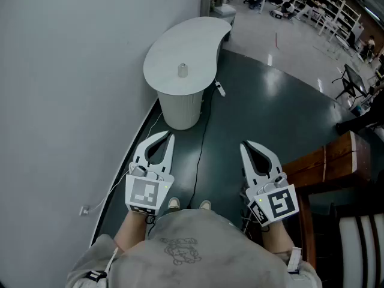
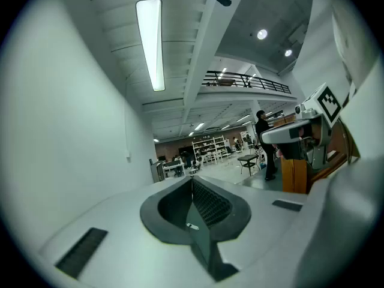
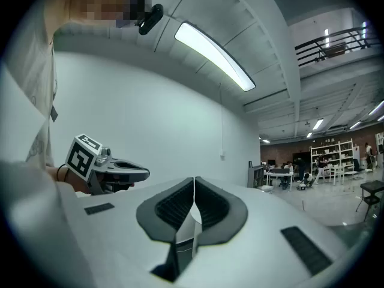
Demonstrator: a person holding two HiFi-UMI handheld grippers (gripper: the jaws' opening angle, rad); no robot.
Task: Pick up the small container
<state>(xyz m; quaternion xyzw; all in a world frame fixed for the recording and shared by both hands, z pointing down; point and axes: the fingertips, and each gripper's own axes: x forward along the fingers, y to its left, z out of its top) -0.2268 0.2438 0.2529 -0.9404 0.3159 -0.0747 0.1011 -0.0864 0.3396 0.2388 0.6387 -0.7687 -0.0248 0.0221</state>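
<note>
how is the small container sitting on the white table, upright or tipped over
Upright: the small container stands on its base near the middle of the white table.

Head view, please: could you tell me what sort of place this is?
Probably a large open lab or workshop hall: storage shelves along the far wall, a railed mezzanine overhead, and a wide polished floor.

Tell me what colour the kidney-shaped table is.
White; the table shows best in the head view.
</note>
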